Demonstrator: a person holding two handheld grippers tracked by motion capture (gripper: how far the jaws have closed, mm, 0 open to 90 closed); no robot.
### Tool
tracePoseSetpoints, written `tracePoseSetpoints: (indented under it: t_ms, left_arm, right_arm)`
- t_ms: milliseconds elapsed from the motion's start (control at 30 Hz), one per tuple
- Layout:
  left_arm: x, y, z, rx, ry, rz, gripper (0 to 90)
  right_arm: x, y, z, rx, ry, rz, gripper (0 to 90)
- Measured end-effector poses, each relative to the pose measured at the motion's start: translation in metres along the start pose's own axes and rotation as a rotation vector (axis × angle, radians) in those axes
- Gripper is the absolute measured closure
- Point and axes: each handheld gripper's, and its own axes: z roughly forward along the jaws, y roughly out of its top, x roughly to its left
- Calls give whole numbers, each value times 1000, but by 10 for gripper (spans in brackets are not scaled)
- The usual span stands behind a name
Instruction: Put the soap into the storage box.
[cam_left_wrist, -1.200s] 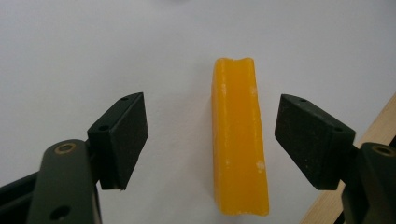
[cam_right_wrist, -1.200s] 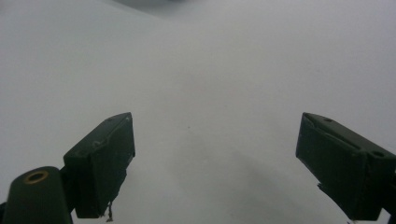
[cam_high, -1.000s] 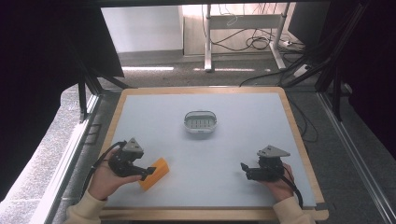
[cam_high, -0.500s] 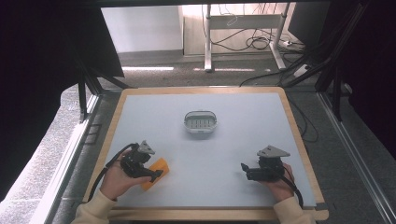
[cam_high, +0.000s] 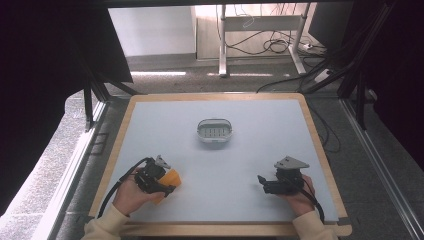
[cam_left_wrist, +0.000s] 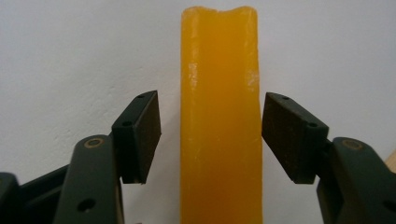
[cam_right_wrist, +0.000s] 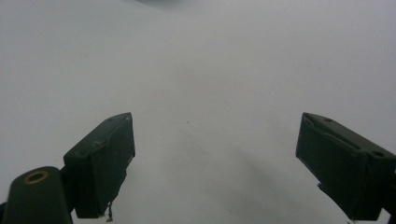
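Left gripper (cam_high: 167, 186): your jaws have just been closing around the orange bar (cam_left_wrist: 219, 116); one pad (cam_left_wrist: 289, 135) sits at the bar's edge, the other shows a slim gap, so not clamped yet.
Orange bar: lies flat on the white table (cam_high: 260, 130), near its front left edge, between your left jaws.
Right gripper (cam_high: 261, 181): your jaws are spread wide, nothing between them, low over bare table at front right.
Grey dish (cam_high: 215, 131): mid-table, well apart from both grippers.
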Motion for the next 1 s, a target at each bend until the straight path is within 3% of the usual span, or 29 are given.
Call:
tracePoseSetpoints:
  t_ms: [300,600,767,1000]
  left_arm:
    - [-3,0,14,47,16,-14,601]
    - [-4,-1,13,44,15,-6,616]
    - [-1,-2,6,22,-26,-1,617]
    - [3,-2,-3,-7,-43,1,617]
  right_arm:
    - [0,0,1,3,-1,-9,122]
    - [1,1,0,3,-5,-16,123]
    - [1,1,-1,-2,-15,-16,123]
    - [0,1,-2,-6,-17,-14,123]
